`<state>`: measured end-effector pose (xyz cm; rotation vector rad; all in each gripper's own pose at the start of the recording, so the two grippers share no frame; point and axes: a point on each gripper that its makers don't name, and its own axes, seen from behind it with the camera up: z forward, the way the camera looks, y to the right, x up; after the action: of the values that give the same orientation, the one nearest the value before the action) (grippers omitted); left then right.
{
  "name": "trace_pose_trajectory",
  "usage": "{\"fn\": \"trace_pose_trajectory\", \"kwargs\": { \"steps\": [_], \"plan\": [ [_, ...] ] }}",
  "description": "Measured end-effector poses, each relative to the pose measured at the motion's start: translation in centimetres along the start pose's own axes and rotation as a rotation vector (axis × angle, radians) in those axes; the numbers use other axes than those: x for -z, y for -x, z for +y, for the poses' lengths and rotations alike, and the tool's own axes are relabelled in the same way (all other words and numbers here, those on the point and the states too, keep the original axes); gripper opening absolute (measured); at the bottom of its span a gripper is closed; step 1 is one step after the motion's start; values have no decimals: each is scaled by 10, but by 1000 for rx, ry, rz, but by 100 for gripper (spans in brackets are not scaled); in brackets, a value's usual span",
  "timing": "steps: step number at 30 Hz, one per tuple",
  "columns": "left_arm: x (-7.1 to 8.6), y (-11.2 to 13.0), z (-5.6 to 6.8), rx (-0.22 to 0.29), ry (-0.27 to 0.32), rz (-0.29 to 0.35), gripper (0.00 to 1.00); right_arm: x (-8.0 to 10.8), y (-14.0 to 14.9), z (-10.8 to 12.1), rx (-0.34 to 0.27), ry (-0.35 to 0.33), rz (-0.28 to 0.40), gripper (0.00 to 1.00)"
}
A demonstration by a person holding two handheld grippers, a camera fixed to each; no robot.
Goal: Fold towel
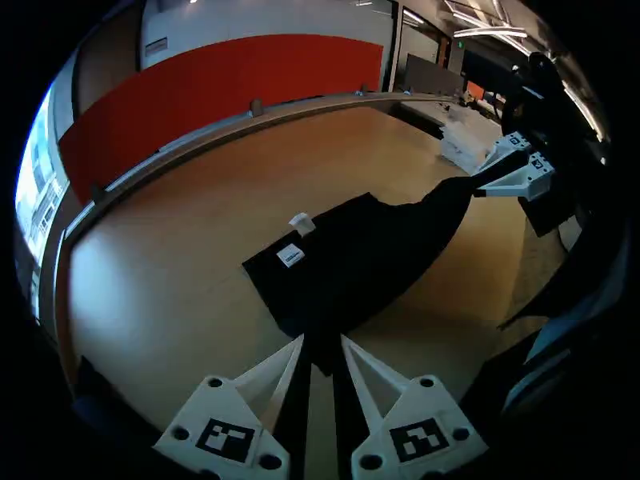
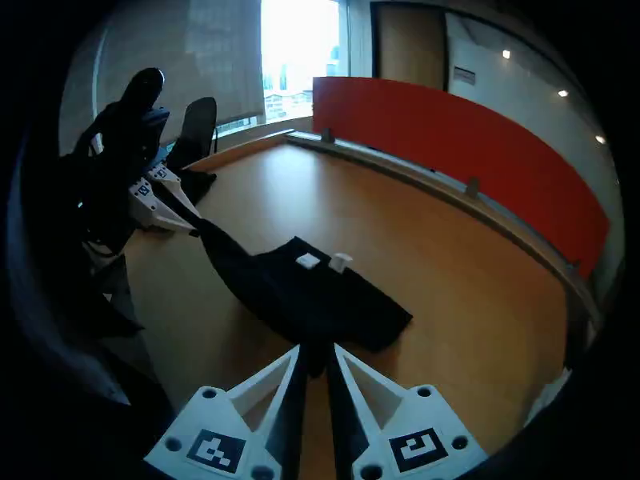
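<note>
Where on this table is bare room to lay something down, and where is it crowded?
Free: the wide bare table between the towel and the red divider. Crowded: the near side, where the left gripper and the right gripper pinch the towel's corners.

I see the towel (image 1: pixel 360 256) as a black cloth, partly spread on the wooden worktop (image 1: pixel 160 264). A white label (image 1: pixel 290 255) and a small white tab (image 1: pixel 302 222) sit near one edge. My left claw (image 1: pixel 322 352) pinches one corner and my right claw (image 2: pixel 318 356) another. The edge between them hangs lifted and drawn out, while the rest lies flat with soft creases.
</note>
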<state>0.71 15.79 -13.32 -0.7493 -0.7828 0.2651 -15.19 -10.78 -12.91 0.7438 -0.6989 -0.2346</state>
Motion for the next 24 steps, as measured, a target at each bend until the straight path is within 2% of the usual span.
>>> {"fn": "trace_pose_trajectory", "kwargs": {
  "steps": [14,24],
  "plan": [
    [4,-5,3,5,4,7,16,0,6,1,4,-6,-21,16],
    [-9,-6,0,7,-11,-5,16,-10,16,11,21,-10,-58,16]
  ]
}}
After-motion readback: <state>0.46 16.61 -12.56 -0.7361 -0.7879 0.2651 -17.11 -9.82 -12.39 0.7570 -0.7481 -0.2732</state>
